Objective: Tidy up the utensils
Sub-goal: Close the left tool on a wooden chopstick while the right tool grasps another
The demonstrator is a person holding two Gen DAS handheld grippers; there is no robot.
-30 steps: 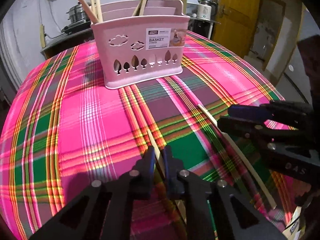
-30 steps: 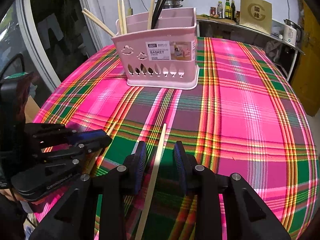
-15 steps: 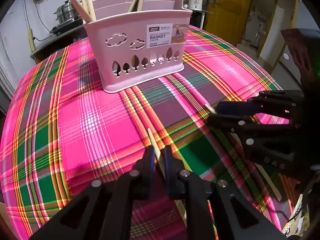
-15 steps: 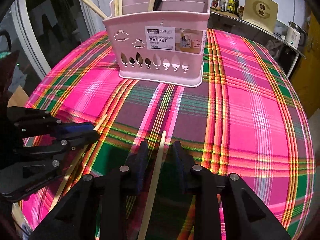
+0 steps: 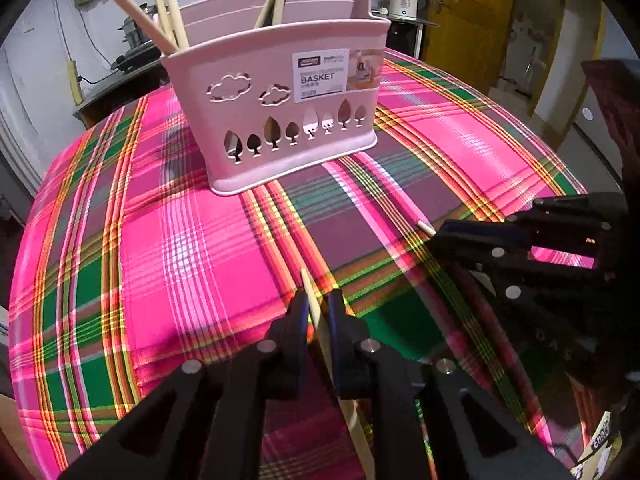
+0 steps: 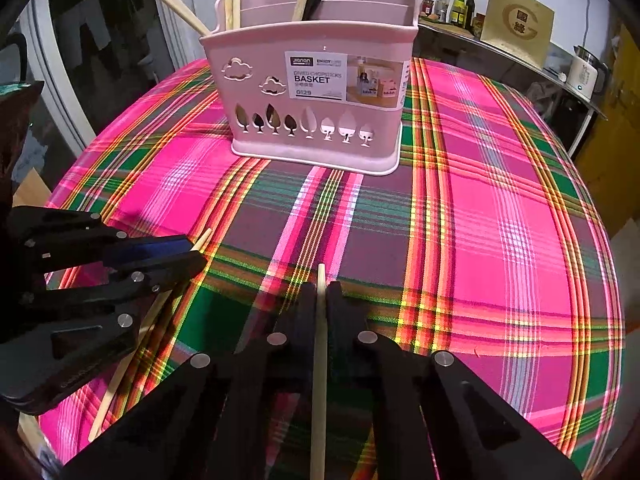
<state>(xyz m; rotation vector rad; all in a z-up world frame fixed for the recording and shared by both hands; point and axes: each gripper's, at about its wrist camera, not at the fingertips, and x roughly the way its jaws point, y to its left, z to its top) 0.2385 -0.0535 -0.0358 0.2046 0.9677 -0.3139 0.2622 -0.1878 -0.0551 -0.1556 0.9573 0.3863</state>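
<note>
A pink chopstick basket (image 5: 280,120) (image 6: 316,104) stands on the plaid tablecloth and holds several wooden chopsticks and dark utensils. My left gripper (image 5: 319,310) is shut on a wooden chopstick (image 5: 310,300), whose tip pokes out toward the basket. It also shows in the right wrist view (image 6: 188,258). My right gripper (image 6: 321,300) is shut on a second wooden chopstick (image 6: 320,352). It also shows at the right of the left wrist view (image 5: 444,236), the chopstick tip (image 5: 424,227) sticking out.
The round table carries a pink, green and yellow plaid cloth (image 6: 500,220). Behind it a counter holds bottles (image 6: 456,6), a gold sign (image 6: 516,24) and a kettle (image 6: 584,74). A yellow door (image 5: 468,12) stands at the back right.
Both grippers have moved forward toward the basket, which looks larger. The right gripper's jaws closed in on its chopstick. The left kept its grip on the other chopstick.
</note>
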